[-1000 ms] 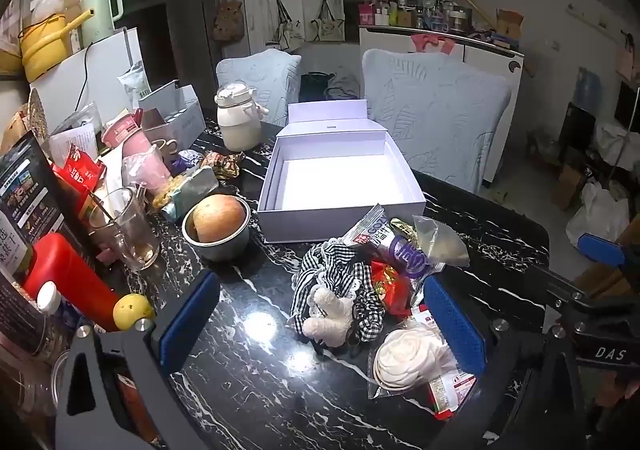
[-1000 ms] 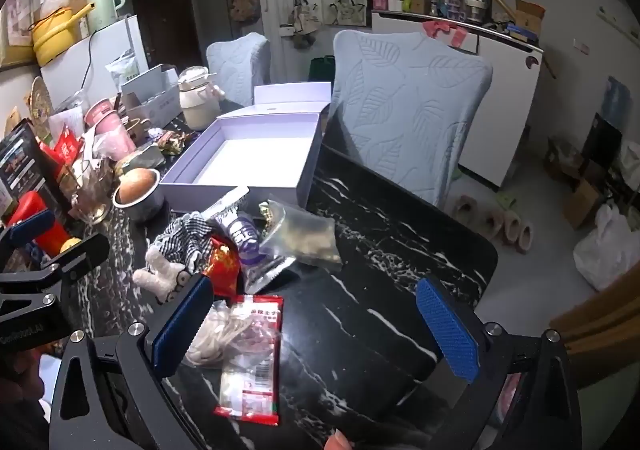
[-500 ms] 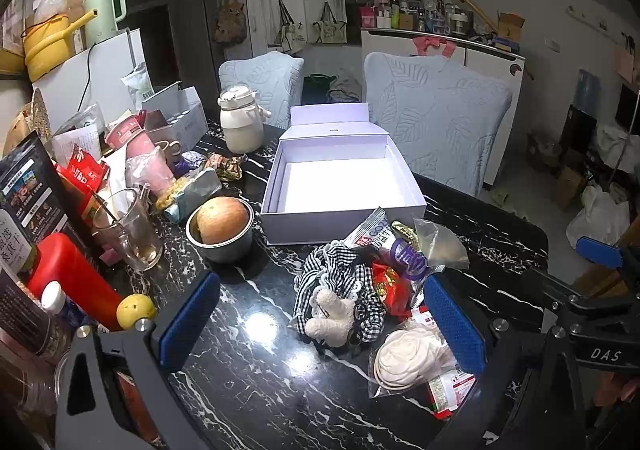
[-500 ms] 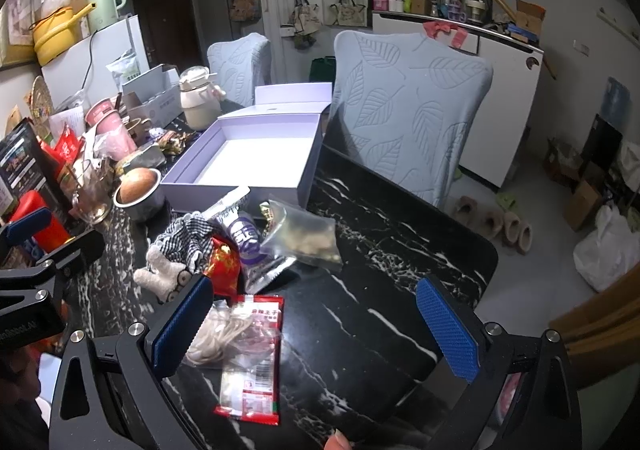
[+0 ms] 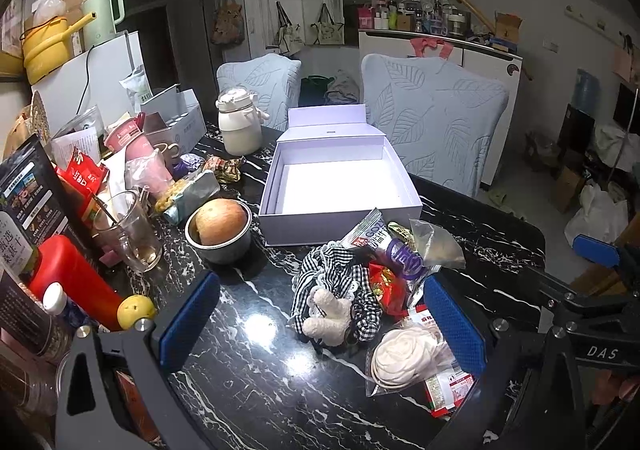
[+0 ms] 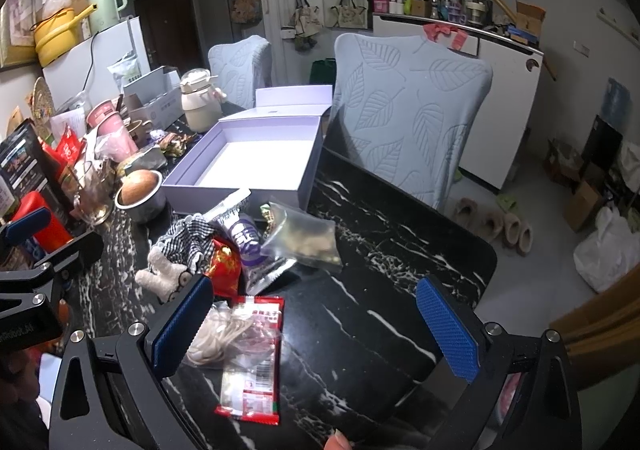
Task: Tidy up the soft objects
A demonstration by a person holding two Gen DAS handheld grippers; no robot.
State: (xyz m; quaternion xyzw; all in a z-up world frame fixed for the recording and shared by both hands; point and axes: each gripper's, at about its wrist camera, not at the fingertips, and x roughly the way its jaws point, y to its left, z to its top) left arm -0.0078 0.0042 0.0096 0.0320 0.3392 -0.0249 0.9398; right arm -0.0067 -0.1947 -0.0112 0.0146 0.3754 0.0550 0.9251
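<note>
Here, both hand-held grippers hover over a black marble-patterned table (image 5: 248, 382), each with its blue-padded fingers spread wide apart and clamped on nothing.

Seen from the left hand-held gripper (image 5: 320, 316), a red bottle (image 5: 68, 278) and a small yellow fruit (image 5: 134, 310) sit just outside its left finger, with a glass cup (image 5: 128, 230) beyond them. Ahead of the left finger stands a metal bowl (image 5: 222, 246) holding a round brownish fruit. Straight ahead, past the fingertips, an open lavender box (image 5: 340, 185) lies with nothing inside. Between the fingers, nearer the right one, is the pile of soft things: a black-and-white checked cloth (image 5: 332, 274) with a cream plush toy (image 5: 330, 316) lying on it, a red snack packet (image 5: 386, 286) touching the cloth's right edge, a purple-and-white wrapper (image 5: 394, 246) and a clear zip bag (image 5: 436, 246) farther out. A clear bag of white round pads (image 5: 404, 356) lies against the inner face of the right finger.

From the right hand-held gripper (image 6: 316, 326), the same pile sits ahead and to the left of its left finger. A red-edged clear packet (image 6: 252, 362) lies just inside that finger, between the two, and bare table fills the rest of the gap. A chair with a leaf-patterned cover (image 6: 408, 105) stands beyond the table, ahead of the right finger.
</note>
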